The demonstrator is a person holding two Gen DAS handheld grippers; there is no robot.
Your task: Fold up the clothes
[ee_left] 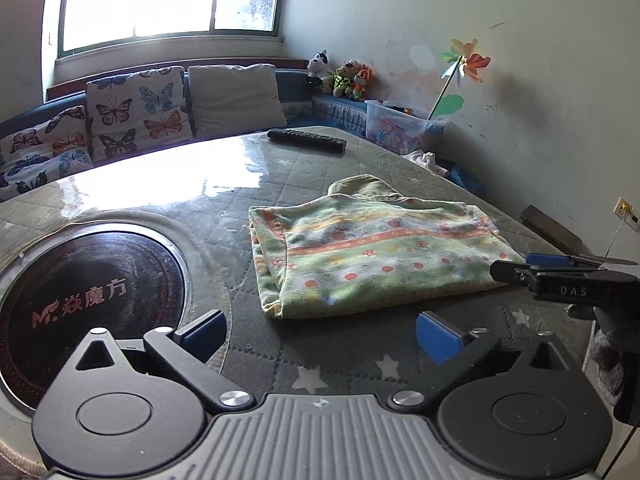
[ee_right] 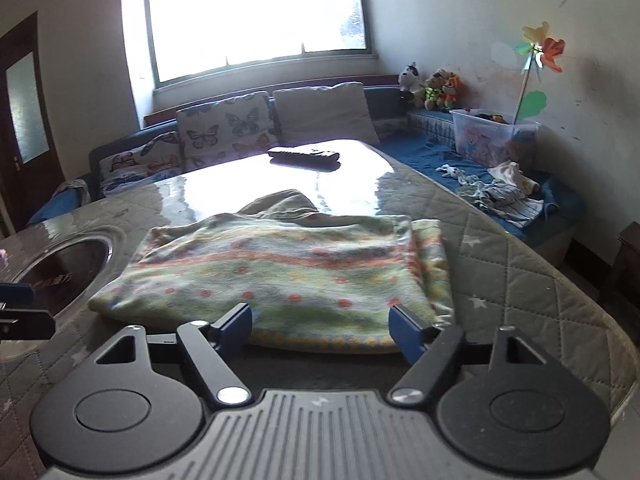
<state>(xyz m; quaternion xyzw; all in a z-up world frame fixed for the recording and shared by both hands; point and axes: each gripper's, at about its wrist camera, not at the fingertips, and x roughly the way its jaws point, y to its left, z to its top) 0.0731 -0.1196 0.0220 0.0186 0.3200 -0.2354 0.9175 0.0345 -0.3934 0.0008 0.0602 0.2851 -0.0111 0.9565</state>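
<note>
Both grippers stand wide open with nothing between the pads: the left gripper (ee_left: 320, 334) is just in front of the near edge of the folded garment (ee_left: 372, 252), and the right gripper (ee_right: 322, 326) is at the near hem of the same garment (ee_right: 280, 272), its blue pads apart from the cloth as far as I can tell. In the left wrist view the right gripper also shows, at the right side, close to the garment's right corner.

This garment is a green fleece piece with orange bands and red dots, folded to a flat rectangle. It lies on the quilted table (ee_left: 360, 168), and its long axis runs from left to right across both views; a plain olive part sticks out at the far edge. On the left of it a round black cooktop (ee_left: 88, 300) is set into the table. Farther back a black remote control (ee_left: 306, 140) lies alone.

Beyond the table there is a bench with butterfly cushions (ee_left: 136, 108) under the window. On the right a clear plastic bin (ee_right: 494, 134) holds some small things that I cannot make out, and a paper pinwheel (ee_right: 540, 50) stands at it. Plush toys (ee_right: 434, 86) sit in the corner, and loose clothes (ee_right: 496, 192) lie on the blue bench cover.
</note>
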